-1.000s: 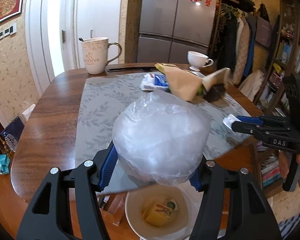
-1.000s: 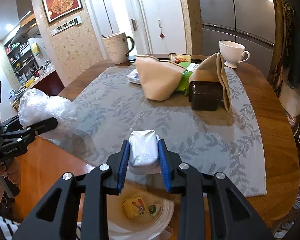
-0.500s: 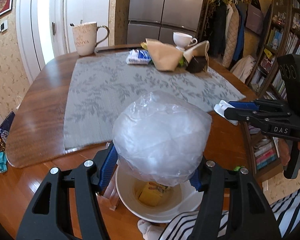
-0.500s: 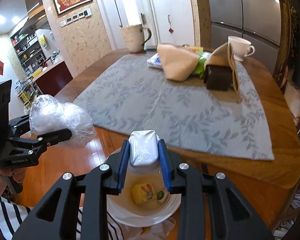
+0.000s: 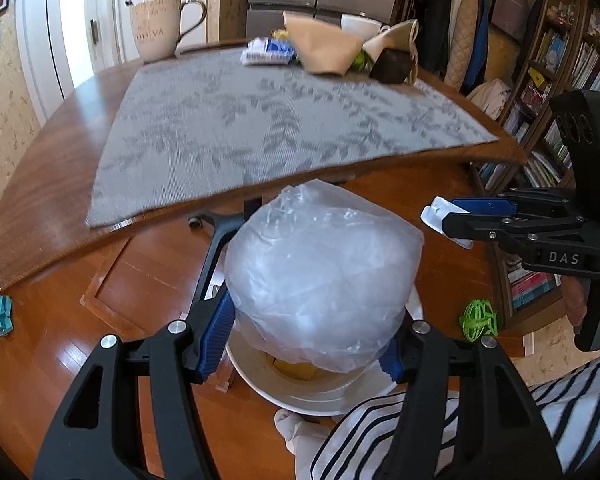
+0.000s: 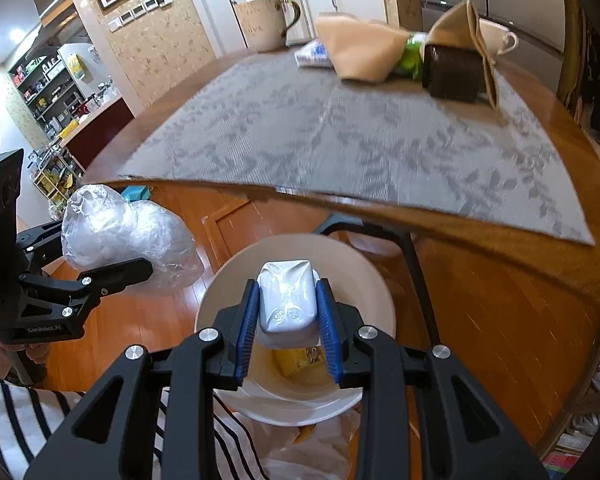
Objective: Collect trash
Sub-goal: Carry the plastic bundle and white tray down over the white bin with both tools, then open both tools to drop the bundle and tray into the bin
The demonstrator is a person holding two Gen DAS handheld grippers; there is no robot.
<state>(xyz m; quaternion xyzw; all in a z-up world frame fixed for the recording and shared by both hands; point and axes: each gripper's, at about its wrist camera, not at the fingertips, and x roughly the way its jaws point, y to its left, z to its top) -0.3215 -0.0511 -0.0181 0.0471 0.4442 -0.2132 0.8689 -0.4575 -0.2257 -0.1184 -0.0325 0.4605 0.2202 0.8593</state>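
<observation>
Over the bin (image 6: 374, 280), crumpled clear bag (image 5: 320, 276), silver pouch (image 6: 286, 300)

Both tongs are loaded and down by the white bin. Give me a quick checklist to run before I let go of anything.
1. Left tongs gripping the crumpled clear plastic bag: ok, pads press its sides.
2. Right tongs gripping the silver foil packet: ok, clamped between the blue pads.
3. Foil packet over the white bin mouth: ok, in the right wrist view.
4. Plastic bag over the bin: cannot tell; it hides most of the opening in the left wrist view and looks off to the side in the right.
5. Room in the bin: ok, only a yellow wrapper shows at the bottom.
6. Tongs clear of each other: ok.
</observation>
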